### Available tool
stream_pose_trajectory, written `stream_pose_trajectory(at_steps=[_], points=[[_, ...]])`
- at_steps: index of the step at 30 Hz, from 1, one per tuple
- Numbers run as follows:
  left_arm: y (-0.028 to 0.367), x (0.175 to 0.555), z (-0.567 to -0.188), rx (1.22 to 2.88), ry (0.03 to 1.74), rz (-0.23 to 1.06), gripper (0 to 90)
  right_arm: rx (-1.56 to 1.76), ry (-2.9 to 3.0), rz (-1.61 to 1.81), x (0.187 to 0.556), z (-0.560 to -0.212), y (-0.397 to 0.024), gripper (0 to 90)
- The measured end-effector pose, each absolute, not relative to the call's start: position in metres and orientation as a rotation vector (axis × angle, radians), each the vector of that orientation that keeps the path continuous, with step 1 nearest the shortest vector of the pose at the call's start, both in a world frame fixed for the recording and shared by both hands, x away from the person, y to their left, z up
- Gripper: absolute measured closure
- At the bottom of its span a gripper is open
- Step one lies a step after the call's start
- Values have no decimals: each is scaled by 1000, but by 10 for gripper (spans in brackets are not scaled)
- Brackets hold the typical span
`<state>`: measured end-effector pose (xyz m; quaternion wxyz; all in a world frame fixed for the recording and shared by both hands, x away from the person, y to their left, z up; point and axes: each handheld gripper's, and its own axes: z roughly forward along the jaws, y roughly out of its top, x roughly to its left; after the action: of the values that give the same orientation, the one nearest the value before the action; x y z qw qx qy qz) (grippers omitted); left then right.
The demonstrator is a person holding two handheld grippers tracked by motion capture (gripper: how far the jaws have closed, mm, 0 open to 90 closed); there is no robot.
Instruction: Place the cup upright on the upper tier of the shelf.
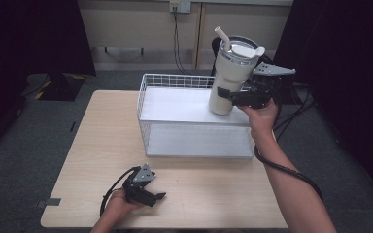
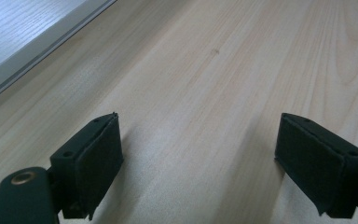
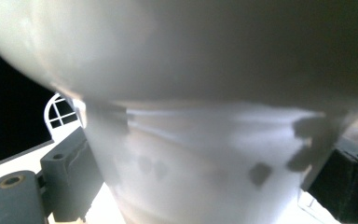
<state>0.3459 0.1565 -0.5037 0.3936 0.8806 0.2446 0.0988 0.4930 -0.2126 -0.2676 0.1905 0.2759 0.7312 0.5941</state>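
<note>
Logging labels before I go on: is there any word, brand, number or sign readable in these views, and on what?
None can be read.
The tumbler held in the right tool: its cream side shows no print; in the right gripper view it is blurred.
The wire basket, table and left tool: no lettering.
The wall outlet: too small to tell.

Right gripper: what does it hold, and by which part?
The right gripper holds the cream tumbler, its jaws clamped on the narrow lower body, above the wire basket.
</note>
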Motion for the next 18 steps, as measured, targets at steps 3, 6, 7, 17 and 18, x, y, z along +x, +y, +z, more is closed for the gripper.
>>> stream_pose_trajectory(at_steps=[3, 6, 7, 17, 18], points=[[157, 346, -504, 2234, 620, 251, 141, 781, 2049, 1658, 495, -267, -212, 100], [157, 346, -504, 2236, 620, 248, 141, 783, 2046, 1647, 497, -267, -212, 100], [157, 346, -504, 2236, 620, 248, 141, 783, 2046, 1647, 497, -267, -212, 100], [157, 346, -504, 2237, 619, 248, 141, 791, 2049, 1598, 504, -269, -209, 99], [157, 346, -504, 2236, 620, 248, 141, 794, 2045, 1601, 504, -270, -209, 100]])
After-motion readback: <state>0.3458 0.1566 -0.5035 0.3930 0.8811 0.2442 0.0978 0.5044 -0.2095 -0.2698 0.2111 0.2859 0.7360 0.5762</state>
